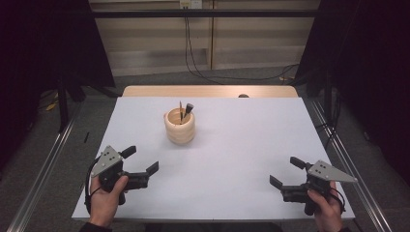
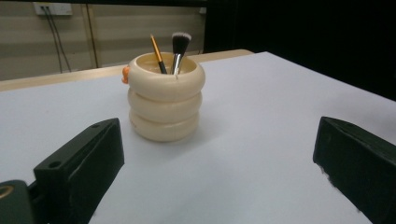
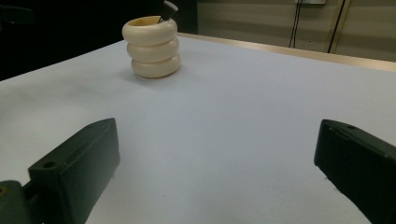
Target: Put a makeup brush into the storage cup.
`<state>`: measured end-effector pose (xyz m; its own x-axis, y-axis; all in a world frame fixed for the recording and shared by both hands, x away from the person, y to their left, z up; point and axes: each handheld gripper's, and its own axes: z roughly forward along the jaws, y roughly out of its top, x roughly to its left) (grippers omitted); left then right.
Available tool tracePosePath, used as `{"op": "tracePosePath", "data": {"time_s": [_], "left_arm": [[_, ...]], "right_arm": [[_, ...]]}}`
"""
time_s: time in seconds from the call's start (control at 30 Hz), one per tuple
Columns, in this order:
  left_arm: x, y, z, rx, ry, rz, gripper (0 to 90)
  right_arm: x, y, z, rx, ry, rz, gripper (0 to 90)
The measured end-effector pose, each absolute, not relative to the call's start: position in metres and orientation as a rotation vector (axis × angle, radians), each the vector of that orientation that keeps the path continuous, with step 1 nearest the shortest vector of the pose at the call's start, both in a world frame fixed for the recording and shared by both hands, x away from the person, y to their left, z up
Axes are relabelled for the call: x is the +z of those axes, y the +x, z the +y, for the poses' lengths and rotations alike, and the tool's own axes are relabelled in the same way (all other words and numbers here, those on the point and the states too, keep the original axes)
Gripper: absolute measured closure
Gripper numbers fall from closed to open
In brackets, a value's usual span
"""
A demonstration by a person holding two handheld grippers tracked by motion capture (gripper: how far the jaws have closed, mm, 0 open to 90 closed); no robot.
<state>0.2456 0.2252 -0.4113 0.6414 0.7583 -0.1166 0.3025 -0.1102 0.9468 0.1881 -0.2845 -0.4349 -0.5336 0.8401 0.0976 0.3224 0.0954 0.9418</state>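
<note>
The left gripper [image 1: 143, 161], held in a person's left hand [image 1: 107, 195] at the near-left corner of the table, has its black jaws spread wide with nothing between them; the right gripper [image 1: 285, 171], held in the right hand [image 1: 325, 209] at the near-right corner, is likewise spread and empty. Both rest low over the white table top [image 1: 241, 145], angled inward. Ahead of them, toward the far middle and a little left of centre, stands the cream-coloured holder shaped like three stacked rings [image 1: 180, 126], upright and clear of everything else. It lies forward and slightly to the right of the left gripper, near it, and forward and well to the left of the right gripper, so the left hand looks the better placed to reach it. Inside the holder stand two tools, handles down, their long axes close to vertical: a thin brush with an orange-and-black handle [image 2: 157, 53] and a black makeup brush with a pale-tipped head [image 2: 179, 49], both leaning slightly and rising above the rim. A small orange knob [image 2: 125, 74] shows on the holder's side in the left gripper view. Any pick would likely come down from above onto a brush.
</note>
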Motion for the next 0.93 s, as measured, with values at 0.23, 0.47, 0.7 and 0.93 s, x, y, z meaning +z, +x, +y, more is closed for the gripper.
{"op": "tracePosePath", "data": {"time_s": [0.23,0.47,0.7,0.93], "left_arm": [[-0.420,0.231,0.222,0.482,1.689,0.864,2.1],[-0.425,0.221,0.229,0.471,1.674,0.865,2.1],[-0.425,0.217,0.240,0.504,1.647,0.883,2.1],[-0.428,0.221,0.244,0.486,1.636,0.907,2.0]], "right_arm": [[-0.436,0.188,-0.285,1.445,1.143,1.903,0.0],[-0.435,0.187,-0.288,1.458,1.157,1.875,0.0],[-0.434,0.185,-0.287,1.451,1.146,1.872,0.0],[-0.436,0.186,-0.290,1.441,1.153,1.872,0.0]]}}
